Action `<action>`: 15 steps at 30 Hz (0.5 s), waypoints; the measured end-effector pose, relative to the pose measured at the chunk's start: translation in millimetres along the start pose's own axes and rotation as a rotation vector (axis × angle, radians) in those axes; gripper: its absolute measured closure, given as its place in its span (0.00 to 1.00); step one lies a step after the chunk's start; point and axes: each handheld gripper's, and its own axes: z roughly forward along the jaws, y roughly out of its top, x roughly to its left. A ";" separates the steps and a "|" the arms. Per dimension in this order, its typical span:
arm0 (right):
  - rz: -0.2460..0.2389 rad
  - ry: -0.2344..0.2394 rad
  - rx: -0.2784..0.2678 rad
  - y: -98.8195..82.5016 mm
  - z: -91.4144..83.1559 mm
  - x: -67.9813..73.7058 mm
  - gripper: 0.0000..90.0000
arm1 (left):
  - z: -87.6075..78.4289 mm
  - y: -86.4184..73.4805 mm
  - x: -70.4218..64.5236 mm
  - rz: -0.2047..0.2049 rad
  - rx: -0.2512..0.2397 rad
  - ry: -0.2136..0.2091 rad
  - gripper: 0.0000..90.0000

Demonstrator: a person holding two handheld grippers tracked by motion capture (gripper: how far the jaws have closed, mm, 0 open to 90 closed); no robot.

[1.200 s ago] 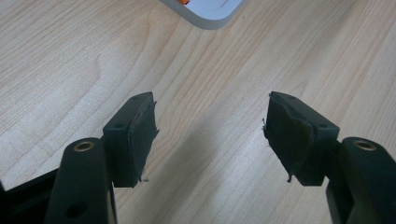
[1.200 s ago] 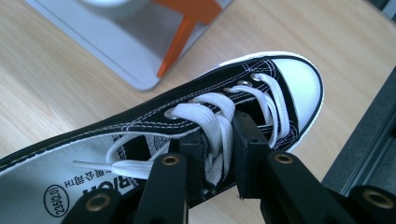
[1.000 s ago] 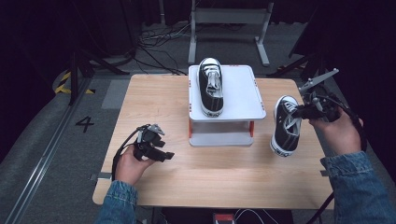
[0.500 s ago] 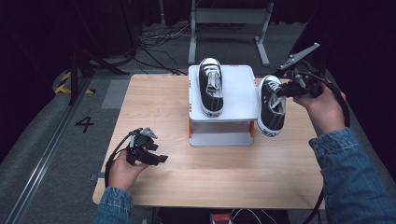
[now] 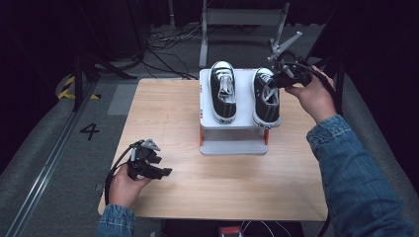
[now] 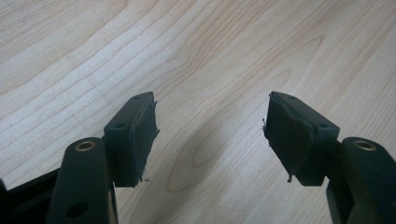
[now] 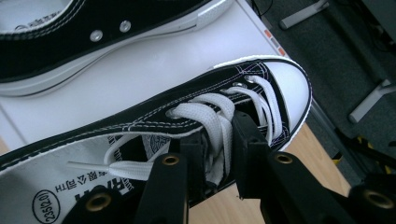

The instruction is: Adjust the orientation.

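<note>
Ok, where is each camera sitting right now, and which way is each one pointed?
High view: above the person's side, looking forward and down on the table, white stand and both shoes; both hands, left gripper, right gripper.
Left gripper view: rides the left gripper, looks down at bare wood between open fingers.
Right gripper view: looks along fingers clamped on the right shoe.
Shared: high and right gripper views show that shoe and its mate.

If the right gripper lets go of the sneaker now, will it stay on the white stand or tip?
The sneaker may tip: its heel overhangs the white stand. Held by the right gripper at the soft laces, it probably sags.
</note>
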 end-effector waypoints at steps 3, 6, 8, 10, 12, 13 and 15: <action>-0.032 -0.007 -0.002 8.9 6.8 -0.3 0.86 | 0.0 -0.2 1.0 0.001 -0.004 0.000 0.38; -0.054 -0.012 -0.001 14.2 11.2 0.6 0.86 | 0.3 -0.1 0.8 0.000 0.002 -0.002 0.38; -0.071 -0.022 -0.005 22.5 18.3 1.8 0.86 | 0.9 0.2 1.3 0.006 0.004 -0.006 0.38; -0.086 -0.023 -0.013 27.9 22.9 3.9 0.86 | 0.8 0.2 1.7 0.009 0.004 -0.006 0.38; -0.098 -0.020 -0.018 31.6 27.2 5.9 0.86 | 0.9 -0.1 2.0 0.006 0.005 -0.010 0.38; -0.105 -0.021 -0.020 33.7 29.5 7.9 0.86 | 1.1 -0.3 2.3 0.006 0.005 -0.011 0.38; -0.127 -0.033 -0.016 37.5 33.3 12.8 0.86 | 1.1 -0.6 2.2 0.004 0.005 -0.011 0.38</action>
